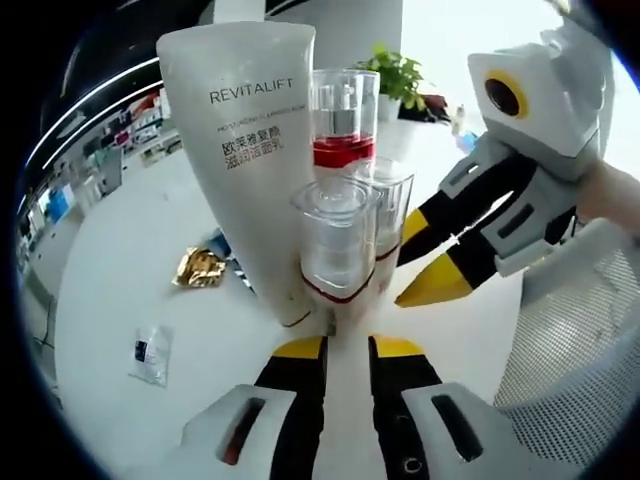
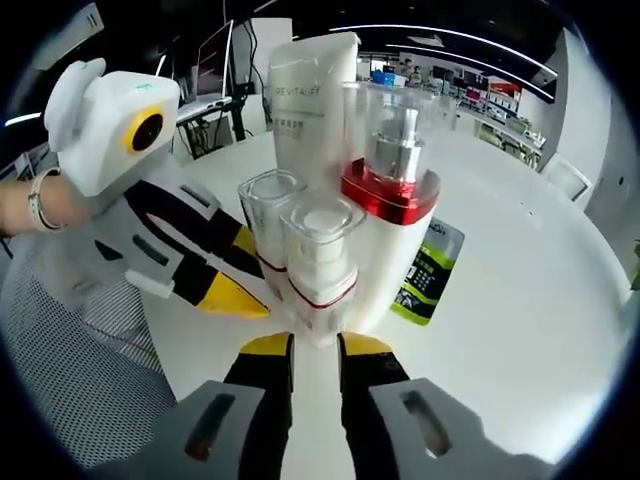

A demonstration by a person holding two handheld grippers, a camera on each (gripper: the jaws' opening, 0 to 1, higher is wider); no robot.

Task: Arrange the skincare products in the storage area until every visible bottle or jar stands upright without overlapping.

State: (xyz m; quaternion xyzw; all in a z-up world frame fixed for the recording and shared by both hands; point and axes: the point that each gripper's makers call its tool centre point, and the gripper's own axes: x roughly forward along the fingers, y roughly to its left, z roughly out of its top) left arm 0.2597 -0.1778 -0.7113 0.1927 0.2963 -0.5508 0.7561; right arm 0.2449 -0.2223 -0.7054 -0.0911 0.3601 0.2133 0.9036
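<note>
In the left gripper view, a small clear sachet [image 1: 150, 352] and a crumpled gold wrapper [image 1: 199, 267] are lying at the left on the white bench [image 1: 110, 290], with shelving dimly showing in the room behind. Further right, the white Revitalift tube [image 1: 245, 150] is standing upright, touching a cluster of 3 clear-capped bottles [image 1: 345, 215] just beside it. The left tongs [image 1: 347, 348] are sitting nearly pressed together, pinching nothing, just short of the cluster. A potted plant [image 1: 395, 75] is standing behind. The right tongs [image 1: 425, 265] are reaching in from the right. In the right gripper view, the right tongs [image 2: 315, 345] are standing slightly apart, gripping nothing, and a green sachet [image 2: 428, 270] is lying right of the bottles.
</note>
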